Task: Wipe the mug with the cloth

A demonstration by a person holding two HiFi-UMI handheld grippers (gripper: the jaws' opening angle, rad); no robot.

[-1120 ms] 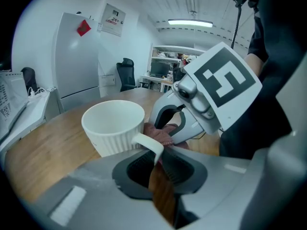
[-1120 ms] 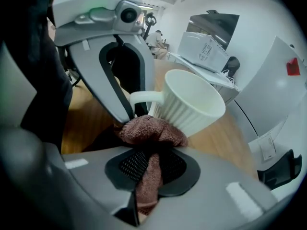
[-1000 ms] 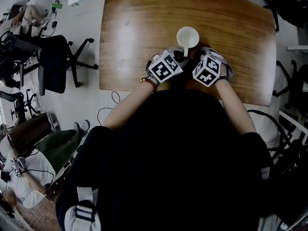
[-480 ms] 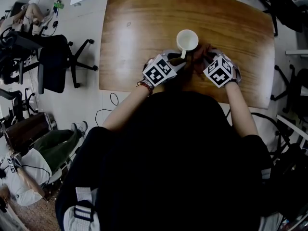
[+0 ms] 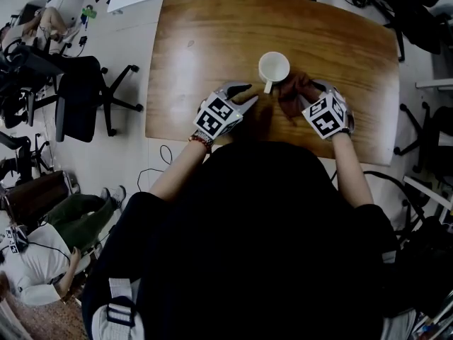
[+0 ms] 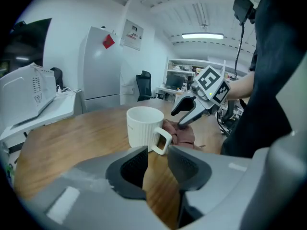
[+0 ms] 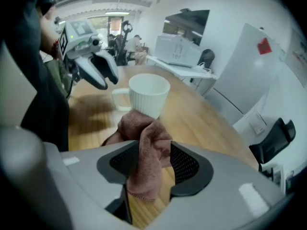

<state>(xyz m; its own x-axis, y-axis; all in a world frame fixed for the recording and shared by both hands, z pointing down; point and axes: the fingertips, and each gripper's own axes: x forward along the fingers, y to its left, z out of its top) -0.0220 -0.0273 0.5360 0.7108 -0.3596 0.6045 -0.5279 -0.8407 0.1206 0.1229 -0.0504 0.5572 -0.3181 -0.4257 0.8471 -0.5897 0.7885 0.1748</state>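
A white ribbed mug (image 5: pixel 274 67) stands upright on the wooden table (image 5: pixel 212 41), its handle toward me. A brownish-pink cloth (image 5: pixel 294 94) lies bunched just right of the handle. My right gripper (image 5: pixel 307 96) is at the cloth with its jaws opening. In the right gripper view the cloth (image 7: pixel 144 147) hangs loosely between the pads, with a gap on one side, and the mug (image 7: pixel 149 95) is just beyond. My left gripper (image 5: pixel 249 93) sits left of the handle, jaws opening and empty. In the left gripper view the mug (image 6: pixel 144 127) stands ahead of it, apart.
Black office chairs (image 5: pixel 88 94) stand on the floor left of the table, and a seated person (image 5: pixel 49 239) is at lower left. Cables (image 5: pixel 159 163) lie below the table's near edge. A white cabinet (image 6: pixel 100 68) and a printer (image 6: pixel 29 92) stand beyond the table.
Both grippers have drawn apart from each other: the left moved left away from the mug handle, the right moved right. The cloth now shows on the table between them.
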